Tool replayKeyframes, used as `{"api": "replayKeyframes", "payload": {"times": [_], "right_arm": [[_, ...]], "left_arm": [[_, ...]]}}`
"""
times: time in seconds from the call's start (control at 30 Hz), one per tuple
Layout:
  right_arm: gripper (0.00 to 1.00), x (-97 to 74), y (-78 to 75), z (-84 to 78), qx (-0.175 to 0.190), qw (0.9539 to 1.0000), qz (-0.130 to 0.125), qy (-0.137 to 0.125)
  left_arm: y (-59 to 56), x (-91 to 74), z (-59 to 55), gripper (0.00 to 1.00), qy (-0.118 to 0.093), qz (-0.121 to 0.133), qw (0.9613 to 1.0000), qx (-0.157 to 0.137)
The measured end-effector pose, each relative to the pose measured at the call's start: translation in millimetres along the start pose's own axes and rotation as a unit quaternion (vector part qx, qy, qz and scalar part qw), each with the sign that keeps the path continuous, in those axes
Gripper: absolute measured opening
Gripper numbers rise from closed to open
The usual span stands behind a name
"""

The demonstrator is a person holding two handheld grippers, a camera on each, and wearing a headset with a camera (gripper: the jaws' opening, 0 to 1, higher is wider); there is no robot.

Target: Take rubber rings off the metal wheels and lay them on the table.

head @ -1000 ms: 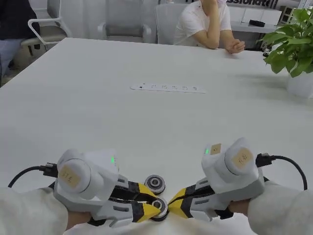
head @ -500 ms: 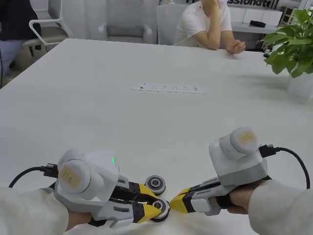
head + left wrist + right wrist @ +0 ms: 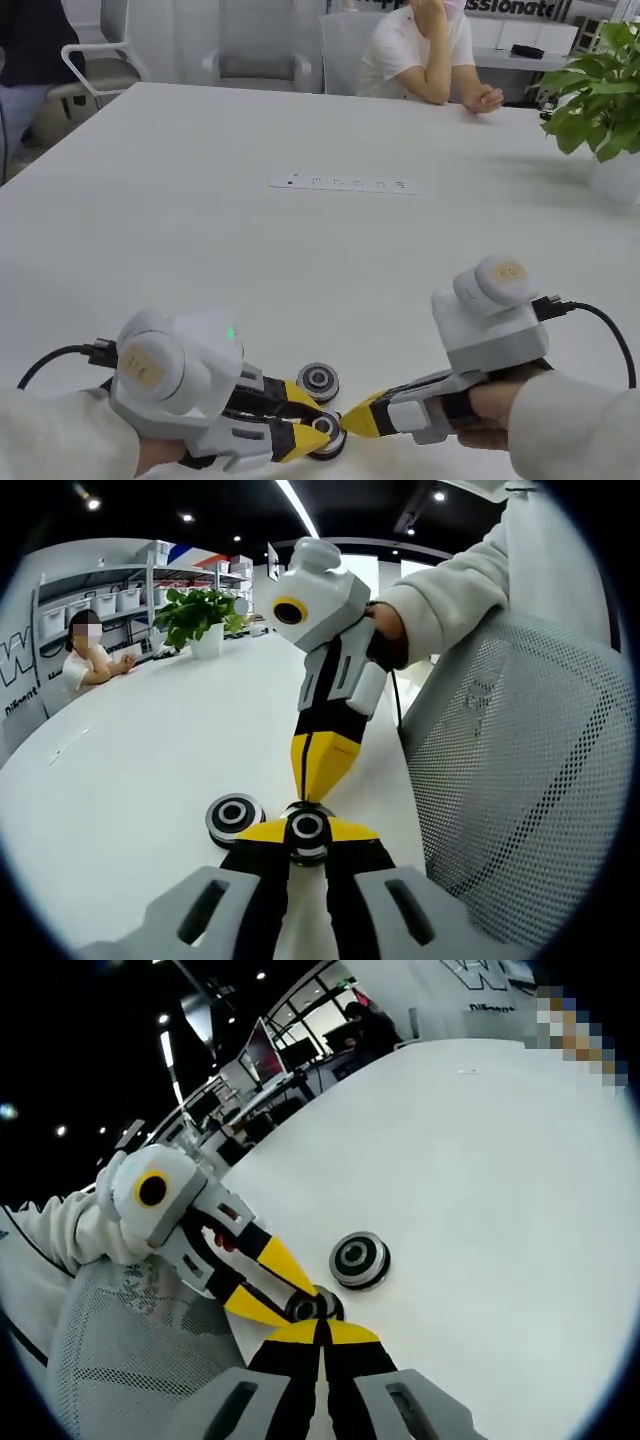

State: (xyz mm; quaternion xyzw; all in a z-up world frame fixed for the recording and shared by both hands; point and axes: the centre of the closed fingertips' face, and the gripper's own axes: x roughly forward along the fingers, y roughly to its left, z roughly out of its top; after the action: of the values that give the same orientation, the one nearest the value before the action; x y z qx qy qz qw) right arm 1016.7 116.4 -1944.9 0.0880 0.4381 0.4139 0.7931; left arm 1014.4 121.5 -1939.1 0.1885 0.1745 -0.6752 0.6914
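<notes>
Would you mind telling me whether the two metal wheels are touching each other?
Apart. The right gripper view shows bare table between the free wheel and the held wheel.

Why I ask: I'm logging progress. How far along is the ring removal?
Done: nothing yet; both wheels wear their dark rubber rings. In hand: the left hand-held gripper clamps the near wheel while the right hand-held gripper has its closed tips at that wheel's rim. Left: strip that ring, then the second wheel lying beside it on the table.
</notes>
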Motion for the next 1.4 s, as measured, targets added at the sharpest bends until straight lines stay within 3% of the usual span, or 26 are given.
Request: {"api": "replayKeyframes", "payload": {"times": [1.0,1.2,1.4], "right_arm": [[0.00,0.1,10.2,5.2,0.006,0.9997,0.022,-0.010],[0.00,-0.8,20.9,14.3,0.018,0.9979,0.052,-0.035],[0.00,-0.5,16.1,9.8,0.018,0.9987,0.039,-0.025]], "left_arm": [[-0.3,-0.9,-0.6,0.08,0.001,-0.001,1.0000,-0.001],[-0.2,-1.1,-0.7,0.08,0.001,-0.001,1.0000,-0.002],[-0.3,-1.2,-0.8,0.08,0.001,0.000,1.0000,-0.004]]}}
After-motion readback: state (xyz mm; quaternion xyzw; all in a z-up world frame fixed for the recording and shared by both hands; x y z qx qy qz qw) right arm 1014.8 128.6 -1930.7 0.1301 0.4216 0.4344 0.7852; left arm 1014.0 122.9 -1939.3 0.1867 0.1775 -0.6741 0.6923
